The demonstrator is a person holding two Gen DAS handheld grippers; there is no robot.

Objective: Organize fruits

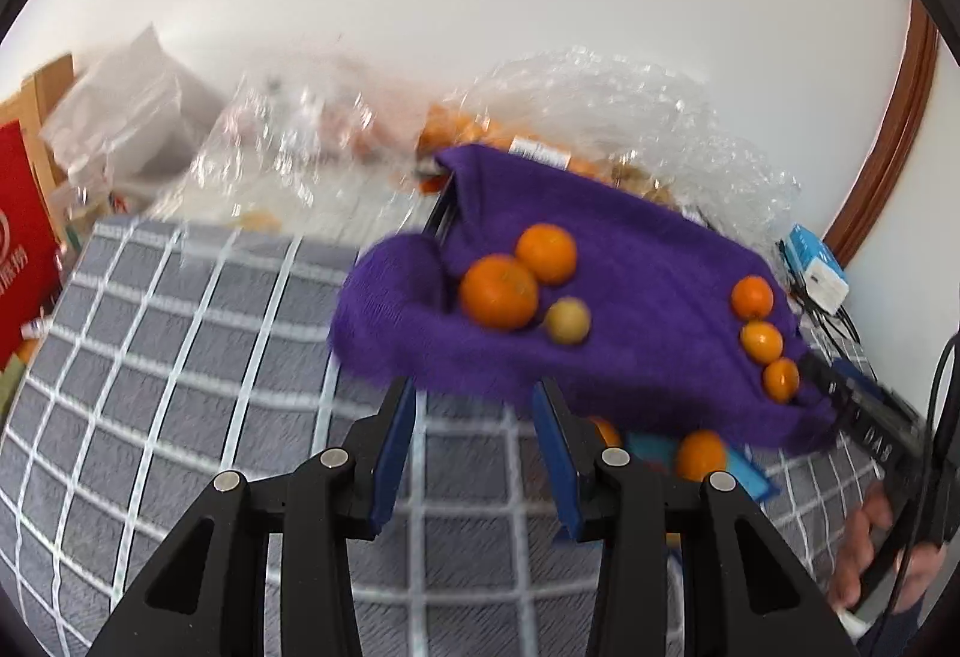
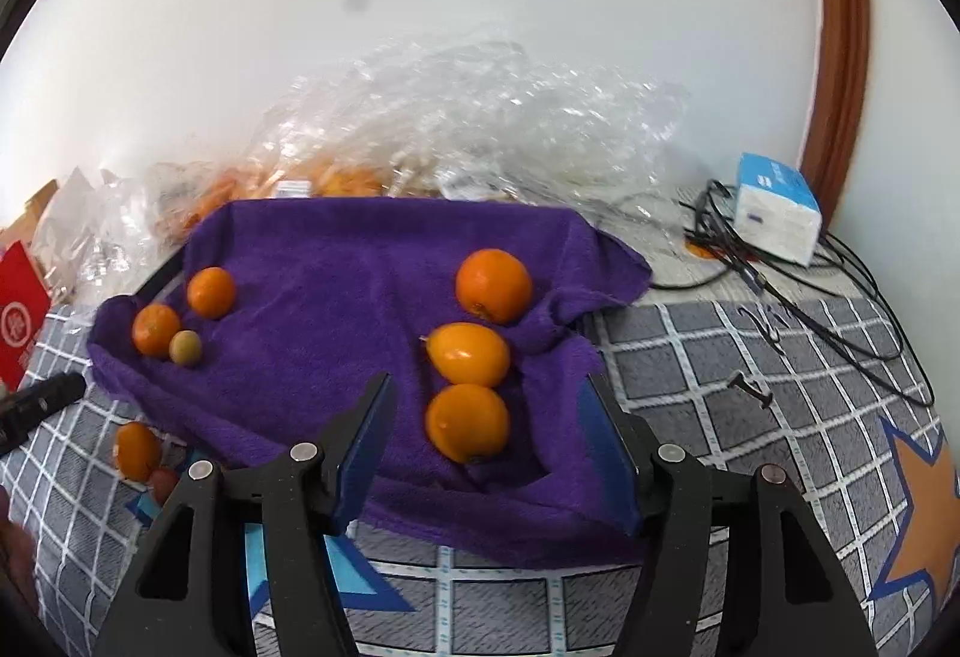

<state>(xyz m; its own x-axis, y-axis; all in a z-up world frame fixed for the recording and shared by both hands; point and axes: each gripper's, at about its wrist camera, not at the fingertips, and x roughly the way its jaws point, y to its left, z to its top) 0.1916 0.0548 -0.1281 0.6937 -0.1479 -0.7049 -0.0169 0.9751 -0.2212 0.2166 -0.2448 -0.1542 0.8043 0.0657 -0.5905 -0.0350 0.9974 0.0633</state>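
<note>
The left claw (image 1: 474,405) stands at the bottom centre of its view with its blue pads a modest gap apart and nothing between them, its tips just at the near edge of a purple towel (image 1: 630,297); the right claw (image 2: 489,417) stands wider, also empty, its pads either side of the nearest orange fruit (image 2: 468,422) without touching it; in the right view that fruit lies in a row with an oval one (image 2: 470,354) and a rounder one (image 2: 494,285) above it, right of the frame's centre; on the left part of the towel (image 2: 336,297) lie two small oranges (image 2: 210,292) (image 2: 156,330) touching a small greenish-yellow fruit (image 2: 185,348); one more orange (image 2: 138,450) sits off the towel at lower left, on a grey checked cloth (image 2: 750,357) that covers the surface; behind the towel, across the middle of the frame, is crumpled clear plastic (image 2: 480,117) with more orange fruit blurred inside; a blue and white box (image 2: 777,213) and black cables (image 2: 840,285) lie at the right; a hand (image 1: 870,555) shows at the lower right edge of the left view.
</note>
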